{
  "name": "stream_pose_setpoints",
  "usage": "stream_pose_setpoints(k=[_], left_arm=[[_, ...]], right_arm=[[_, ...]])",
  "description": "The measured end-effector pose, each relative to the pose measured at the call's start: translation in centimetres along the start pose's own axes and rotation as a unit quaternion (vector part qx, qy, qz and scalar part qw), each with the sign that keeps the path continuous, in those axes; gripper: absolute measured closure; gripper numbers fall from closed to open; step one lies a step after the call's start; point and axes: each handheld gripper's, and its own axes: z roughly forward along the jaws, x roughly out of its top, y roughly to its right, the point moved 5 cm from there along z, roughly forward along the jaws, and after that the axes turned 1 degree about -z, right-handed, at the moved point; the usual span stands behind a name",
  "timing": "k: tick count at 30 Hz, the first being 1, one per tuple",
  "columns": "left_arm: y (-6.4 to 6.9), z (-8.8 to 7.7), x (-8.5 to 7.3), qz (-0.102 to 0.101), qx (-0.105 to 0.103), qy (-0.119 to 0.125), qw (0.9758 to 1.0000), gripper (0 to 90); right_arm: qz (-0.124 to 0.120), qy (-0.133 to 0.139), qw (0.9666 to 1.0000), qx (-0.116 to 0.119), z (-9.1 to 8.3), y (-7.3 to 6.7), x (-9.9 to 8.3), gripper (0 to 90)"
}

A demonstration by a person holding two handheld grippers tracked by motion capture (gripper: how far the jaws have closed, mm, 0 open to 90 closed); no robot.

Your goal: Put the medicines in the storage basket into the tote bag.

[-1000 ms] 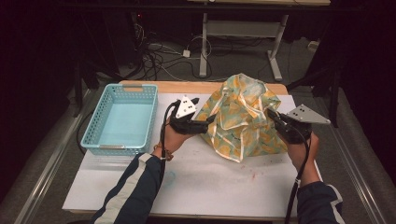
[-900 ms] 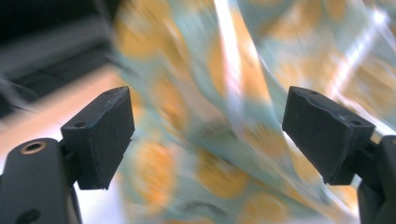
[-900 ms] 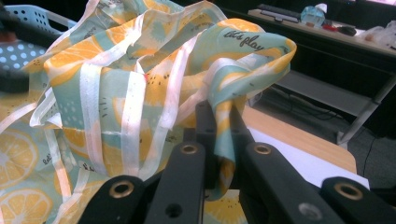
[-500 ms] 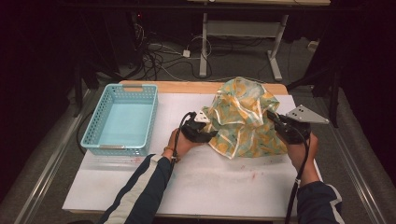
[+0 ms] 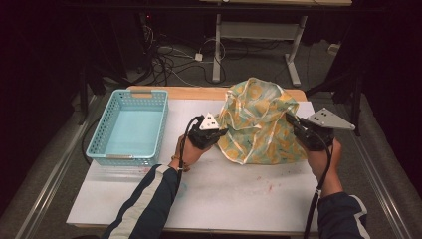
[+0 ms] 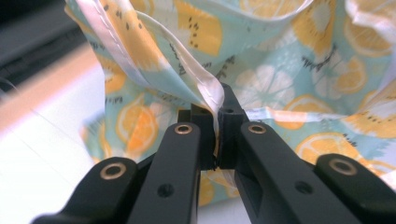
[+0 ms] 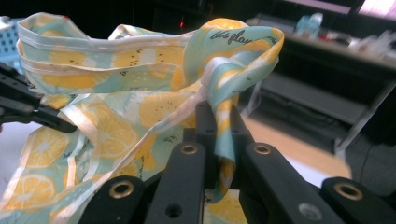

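The left gripper (image 6: 217, 121) has just closed on the white hem of the lemon-print cloth (image 5: 259, 122), which stands bunched on the table (image 5: 224, 189). The right gripper (image 7: 219, 135) also pinches its edge, so spreading can probably begin.

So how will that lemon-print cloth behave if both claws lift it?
Probably floppy: the cloth lies in soft folds and sags between the left claw and right claw. Likely light, since thin pinches of hem hold it. The sheen hints it may be slippery, so it could slide out.
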Motion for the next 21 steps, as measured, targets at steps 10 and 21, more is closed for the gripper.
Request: stream_pose_setpoints(k=[10,21], left_arm=[[0.4,-3.4,3.7,0.021,0.031,0.064,0.9973,87.0],[-0.3,-3.3,3.5,0.005,0.042,0.072,0.9965,82.2]], right_arm=[[-0.010,0.057,0.9980,-0.026,-2.6,0.5,5.6,89.3],[0.001,0.080,0.9956,-0.049,-3.8,2.1,7.5,89.3]])
